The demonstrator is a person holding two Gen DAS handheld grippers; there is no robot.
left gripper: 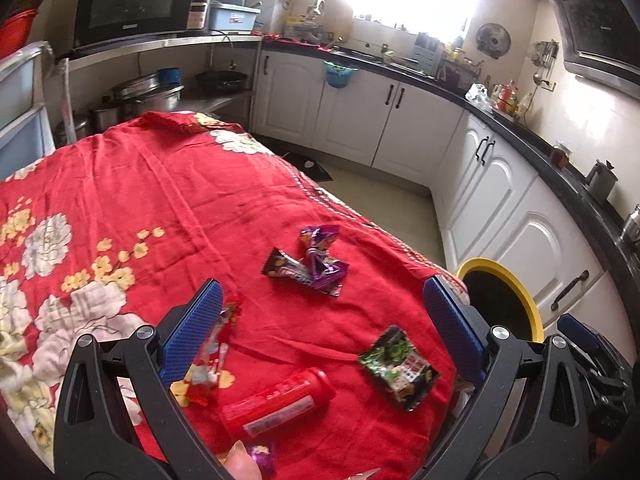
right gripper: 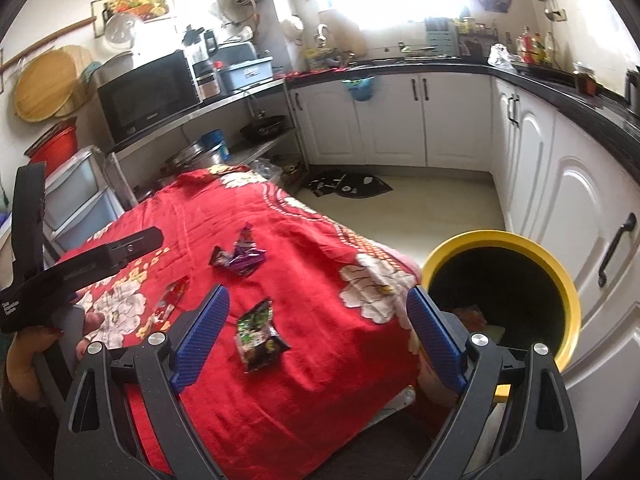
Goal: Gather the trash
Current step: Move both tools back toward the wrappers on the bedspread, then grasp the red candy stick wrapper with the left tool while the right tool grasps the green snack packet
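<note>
Right wrist: green wrapper [right gripper: 259, 335] between wide-apart jaws.

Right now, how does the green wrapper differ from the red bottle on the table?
The green wrapper is a flat, crinkled packet with dark green and black print; the red bottle is a smooth, rounded cylinder in plain red with a pale label. The wrapper lies nearer the yellow bin; the bottle lies on its side further from it. Both rest loose on the red cloth.

I hold my left gripper [left gripper: 322, 292] and my right gripper [right gripper: 318, 298] angled downward, jaws spread wide, nothing between the pads.
</note>
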